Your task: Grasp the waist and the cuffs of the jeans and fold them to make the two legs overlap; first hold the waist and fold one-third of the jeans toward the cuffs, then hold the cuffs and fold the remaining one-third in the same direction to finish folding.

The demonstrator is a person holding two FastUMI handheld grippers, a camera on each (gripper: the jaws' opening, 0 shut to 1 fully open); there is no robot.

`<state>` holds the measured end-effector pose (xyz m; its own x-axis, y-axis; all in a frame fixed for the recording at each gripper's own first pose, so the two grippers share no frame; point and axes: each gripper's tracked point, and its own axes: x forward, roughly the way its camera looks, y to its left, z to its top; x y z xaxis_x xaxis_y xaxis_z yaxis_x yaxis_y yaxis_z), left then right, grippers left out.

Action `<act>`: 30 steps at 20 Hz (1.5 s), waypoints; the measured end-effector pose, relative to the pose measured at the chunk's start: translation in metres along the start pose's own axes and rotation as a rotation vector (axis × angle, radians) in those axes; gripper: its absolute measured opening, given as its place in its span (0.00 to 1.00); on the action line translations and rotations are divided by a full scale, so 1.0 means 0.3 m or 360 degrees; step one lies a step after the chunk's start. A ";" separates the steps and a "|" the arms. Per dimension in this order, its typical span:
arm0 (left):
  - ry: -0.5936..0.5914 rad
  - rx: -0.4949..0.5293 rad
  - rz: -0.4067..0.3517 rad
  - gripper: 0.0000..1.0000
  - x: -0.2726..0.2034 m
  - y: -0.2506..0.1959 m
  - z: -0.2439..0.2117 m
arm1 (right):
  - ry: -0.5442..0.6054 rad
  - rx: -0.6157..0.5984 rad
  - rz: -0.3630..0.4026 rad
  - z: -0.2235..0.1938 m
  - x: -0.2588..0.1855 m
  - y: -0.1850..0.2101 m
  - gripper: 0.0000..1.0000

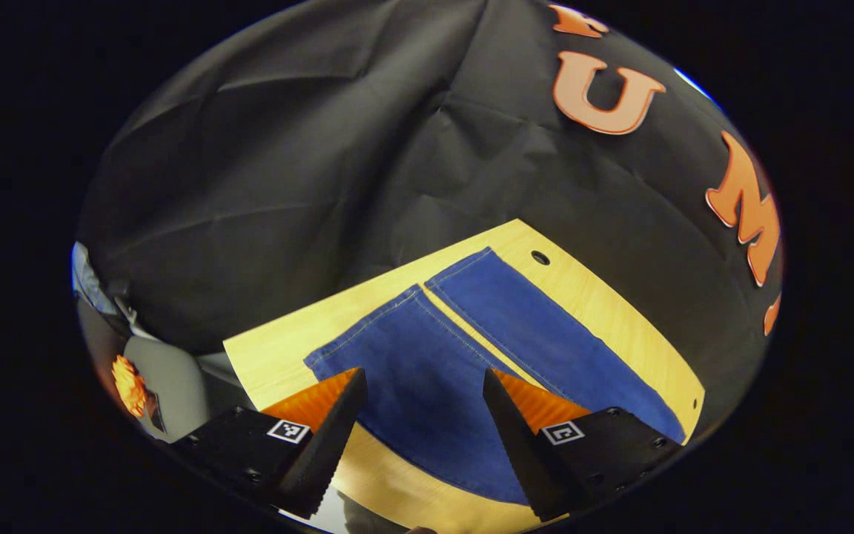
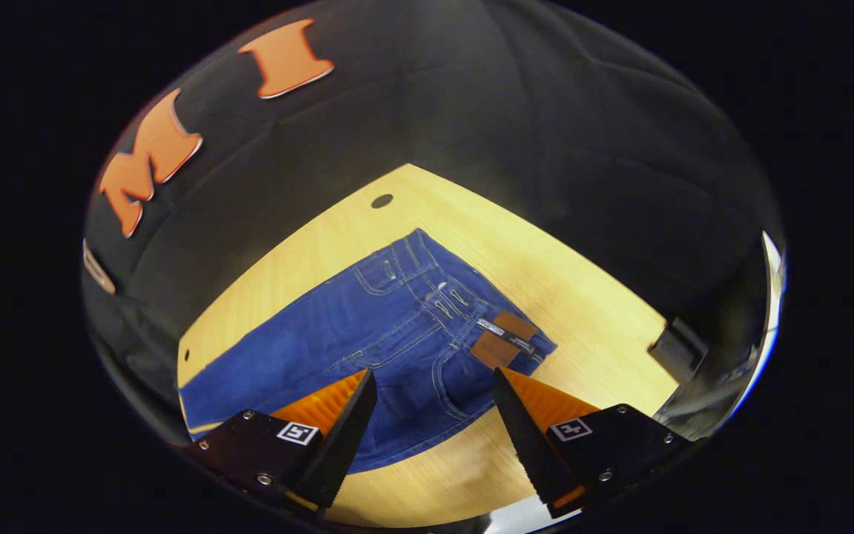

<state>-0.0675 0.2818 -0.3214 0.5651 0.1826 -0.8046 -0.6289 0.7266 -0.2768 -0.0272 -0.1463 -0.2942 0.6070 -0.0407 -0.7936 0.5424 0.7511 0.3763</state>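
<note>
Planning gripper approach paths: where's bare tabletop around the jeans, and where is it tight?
Free: the table strip between the jeans waist and the far edge, and the near band under the right gripper. By the cuffs, a bare corner left of the left gripper. Tight: the thin gap between the two legs.

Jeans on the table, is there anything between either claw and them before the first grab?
Nothing visible is in the way. The jeans lie flat on the wooden table. The right claw hangs open over the waist, the left claw open over the legs near the cuffs.
</note>
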 end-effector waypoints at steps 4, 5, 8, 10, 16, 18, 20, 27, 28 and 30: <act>0.0179 -0.0312 -0.0003 0.98 0.059 0.090 -0.070 | 0.0147 0.0209 0.0000 -0.060 0.057 -0.045 0.97; 0.0237 -0.0400 -0.0014 0.98 0.067 0.116 -0.092 | 0.0179 0.0265 -0.0006 -0.074 0.063 -0.053 0.97; 0.0354 -0.0640 -0.0015 0.98 0.112 0.192 -0.152 | 0.0253 0.0415 0.0042 -0.100 0.079 -0.045 0.97; 0.0385 -0.0711 0.0000 0.98 0.136 0.227 -0.171 | 0.0286 0.0471 0.0034 -0.116 0.093 -0.057 0.97; 0.0438 -0.0804 -0.0127 0.96 0.165 0.256 -0.123 | 0.0354 0.0529 0.0006 -0.149 0.117 -0.076 0.98; 0.0444 -0.0805 -0.0176 0.94 0.202 0.243 -0.107 | 0.0362 0.0524 0.0000 -0.150 0.131 -0.075 0.97; 0.0439 -0.0809 -0.0230 0.89 0.236 0.223 -0.093 | 0.0354 0.0535 -0.0006 -0.143 0.141 -0.077 0.97; 0.0403 -0.0854 -0.0445 0.75 0.316 0.146 -0.055 | 0.0373 0.0609 0.0012 -0.151 0.162 -0.080 0.97; 0.0415 -0.0875 -0.0441 0.70 0.350 0.124 -0.059 | 0.0369 0.0619 0.0021 -0.149 0.163 -0.084 0.97; 0.0444 -0.0913 -0.0417 0.39 0.383 0.121 -0.081 | 0.0362 0.0652 0.0047 -0.143 0.165 -0.088 0.97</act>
<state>-0.0384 0.3131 -0.4368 0.6265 -0.1844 -0.7573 -0.7171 0.2443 -0.6527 -0.0365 -0.1399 -0.3639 0.5076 0.1566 -0.8472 0.7394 0.4256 0.5217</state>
